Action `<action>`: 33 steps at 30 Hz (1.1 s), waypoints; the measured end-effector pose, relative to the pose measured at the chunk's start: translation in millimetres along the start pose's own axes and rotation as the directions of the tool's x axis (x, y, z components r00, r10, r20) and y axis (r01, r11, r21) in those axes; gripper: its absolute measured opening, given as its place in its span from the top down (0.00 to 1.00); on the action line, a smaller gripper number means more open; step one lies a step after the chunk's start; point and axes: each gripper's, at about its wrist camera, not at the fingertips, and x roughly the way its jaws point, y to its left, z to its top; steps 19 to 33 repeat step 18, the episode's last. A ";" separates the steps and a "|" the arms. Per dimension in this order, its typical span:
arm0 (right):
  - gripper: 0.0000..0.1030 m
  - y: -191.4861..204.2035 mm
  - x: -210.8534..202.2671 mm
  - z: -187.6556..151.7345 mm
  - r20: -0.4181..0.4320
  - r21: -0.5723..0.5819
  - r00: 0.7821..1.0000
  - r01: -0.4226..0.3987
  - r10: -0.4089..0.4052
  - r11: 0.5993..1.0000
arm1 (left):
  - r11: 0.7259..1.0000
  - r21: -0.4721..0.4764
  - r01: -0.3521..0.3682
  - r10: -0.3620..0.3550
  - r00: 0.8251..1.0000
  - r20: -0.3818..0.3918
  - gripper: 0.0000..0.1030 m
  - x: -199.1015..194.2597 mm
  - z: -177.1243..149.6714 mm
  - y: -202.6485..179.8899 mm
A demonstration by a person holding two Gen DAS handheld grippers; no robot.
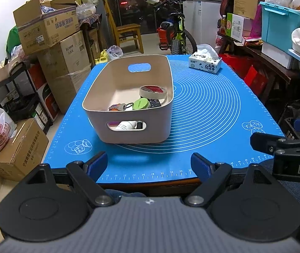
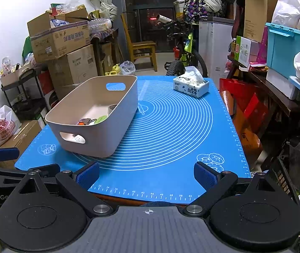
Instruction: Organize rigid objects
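Note:
A beige plastic bin (image 1: 160, 126) (image 2: 116, 130) with handle slots stands on the left half of the blue mat (image 1: 213, 109) (image 2: 171, 126). Inside it lie a roll of tape (image 1: 153, 91), a round green item (image 1: 141, 104), a bunch of keys (image 1: 120, 106), a dark remote-like thing and a white bottle (image 1: 125, 125) seen through the near slot. My left gripper (image 1: 148, 164) is open at the mat's near edge, short of the bin, nothing between its blue pads. My right gripper (image 2: 146, 174) is open too, over the near edge to the bin's right.
A tissue pack (image 1: 205, 61) (image 2: 191, 85) sits at the mat's far right corner. Stacked cardboard boxes (image 1: 50, 33) and a black cart (image 1: 17, 97) crowd the left side. A bicycle (image 1: 177, 33) and chair (image 1: 126, 33) stand beyond; shelves and a blue tub (image 2: 287, 48) line the right.

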 end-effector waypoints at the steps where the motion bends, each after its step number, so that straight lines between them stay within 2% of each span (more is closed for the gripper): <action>1: 0.07 0.0 0.1 0.0 0.000 0.000 1.000 0.000 0.000 1.000 | 1.000 0.000 0.000 0.000 1.000 0.000 0.17 0.0 0.1 0.1; 33: 0.07 -2.3 -0.2 -1.4 0.000 0.005 1.000 0.002 -0.002 1.000 | 1.000 -0.010 -0.001 0.001 1.000 -0.002 0.17 -0.1 -2.0 2.4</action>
